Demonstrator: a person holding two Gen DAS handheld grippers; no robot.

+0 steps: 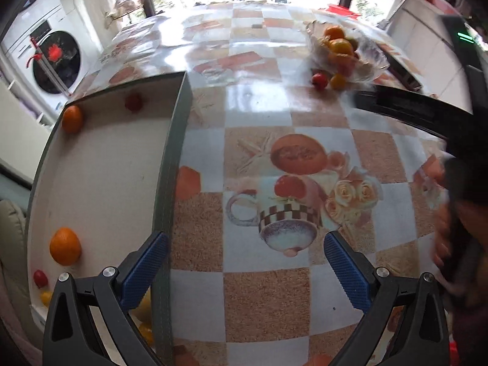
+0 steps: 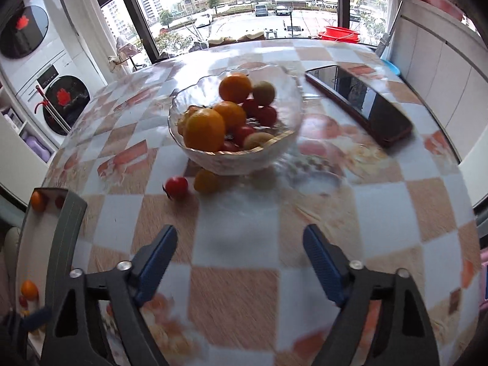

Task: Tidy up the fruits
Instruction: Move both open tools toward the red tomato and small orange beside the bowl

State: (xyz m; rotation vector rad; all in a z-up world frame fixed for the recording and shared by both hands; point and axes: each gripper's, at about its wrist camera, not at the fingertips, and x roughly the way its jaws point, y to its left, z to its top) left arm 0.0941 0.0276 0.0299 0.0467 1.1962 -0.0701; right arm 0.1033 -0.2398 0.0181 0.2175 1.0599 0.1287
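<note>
Clear glass bowl [image 2: 235, 122], heaped with oranges and tomatoes, is seen at upper centre; a loose cherry tomato [image 2: 176, 187] lies below it. Right gripper [image 2: 240, 262] is spread, empty, presumably aimed there. Left gripper [image 1: 245, 267], released, straddles the tray [image 1: 170, 183] rim.

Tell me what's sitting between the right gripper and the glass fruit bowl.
In the right wrist view, a red cherry tomato and a small yellow fruit lie on the tablecloth between the right gripper and the glass bowl.
</note>
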